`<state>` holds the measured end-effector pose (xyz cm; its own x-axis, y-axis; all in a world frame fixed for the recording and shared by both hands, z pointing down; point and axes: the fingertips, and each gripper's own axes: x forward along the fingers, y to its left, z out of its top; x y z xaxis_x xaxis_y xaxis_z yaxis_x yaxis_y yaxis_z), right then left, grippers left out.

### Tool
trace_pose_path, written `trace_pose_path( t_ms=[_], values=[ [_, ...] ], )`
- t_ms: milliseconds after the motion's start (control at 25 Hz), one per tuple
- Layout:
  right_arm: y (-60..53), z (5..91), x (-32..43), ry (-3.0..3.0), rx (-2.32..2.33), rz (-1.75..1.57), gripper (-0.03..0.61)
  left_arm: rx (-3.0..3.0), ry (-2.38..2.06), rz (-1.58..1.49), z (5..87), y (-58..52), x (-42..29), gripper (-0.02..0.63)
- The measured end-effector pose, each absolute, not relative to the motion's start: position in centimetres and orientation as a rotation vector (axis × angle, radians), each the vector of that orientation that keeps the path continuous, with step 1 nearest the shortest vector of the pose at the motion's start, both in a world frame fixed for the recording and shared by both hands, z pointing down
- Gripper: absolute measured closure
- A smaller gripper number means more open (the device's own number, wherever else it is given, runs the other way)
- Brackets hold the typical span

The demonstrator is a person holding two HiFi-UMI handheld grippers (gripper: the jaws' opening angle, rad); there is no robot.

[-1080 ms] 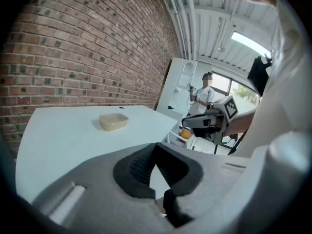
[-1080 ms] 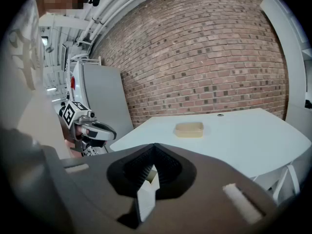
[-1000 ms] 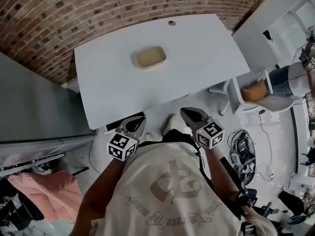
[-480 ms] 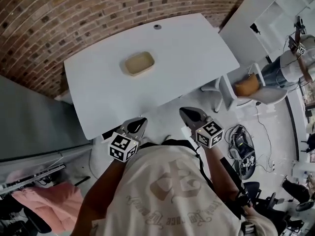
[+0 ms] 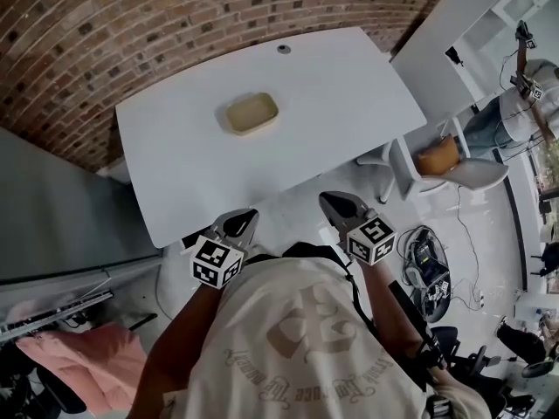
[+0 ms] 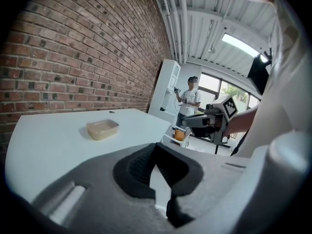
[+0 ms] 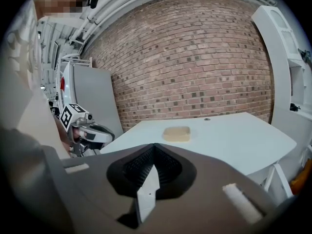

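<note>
A shallow beige container (image 5: 249, 113) lies alone on a white table (image 5: 349, 85), towards its far side. Both grippers are held close to the person's chest, short of the table's near edge. My left gripper (image 5: 240, 223) is shut, with nothing between its jaws, and my right gripper (image 5: 336, 206) is shut and empty too. The left gripper view shows the container (image 6: 103, 129) far ahead on the table (image 6: 48, 140), with the right gripper (image 6: 209, 123) off to the side. The right gripper view shows the container (image 7: 176, 133) and the left gripper (image 7: 87, 130).
A brick wall (image 5: 131, 24) runs behind the table. A grey cabinet (image 5: 52, 208) stands at the left, with pink cloth (image 5: 87, 356) below it. A white chair with an orange thing (image 5: 437, 157) sits at the table's right end, with cables (image 5: 428, 269) on the floor. Another person (image 6: 187, 99) stands far off.
Both gripper views have swung a little, so the container sits slightly lower and further left in them. The grippers stay shut near the chest. The container has not moved on the table.
</note>
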<state>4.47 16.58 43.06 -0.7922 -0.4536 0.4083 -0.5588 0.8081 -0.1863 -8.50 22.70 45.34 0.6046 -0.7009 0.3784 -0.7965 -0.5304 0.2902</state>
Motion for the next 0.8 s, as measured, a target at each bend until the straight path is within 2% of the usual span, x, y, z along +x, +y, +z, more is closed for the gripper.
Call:
trace_pose_path(
  t_ms=[400,800],
  values=[
    [16.4,43.9,4.4,-2.638,0.751,0.433,0.569,2.375,-1.208,0.292,45.9,22.5,-8.9,0.611],
    [11.6,44.8,3.1,-2.671,0.668,0.451,0.571,2.309,-1.295,0.317,46.3,19.2,-10.1,0.611]
  ],
)
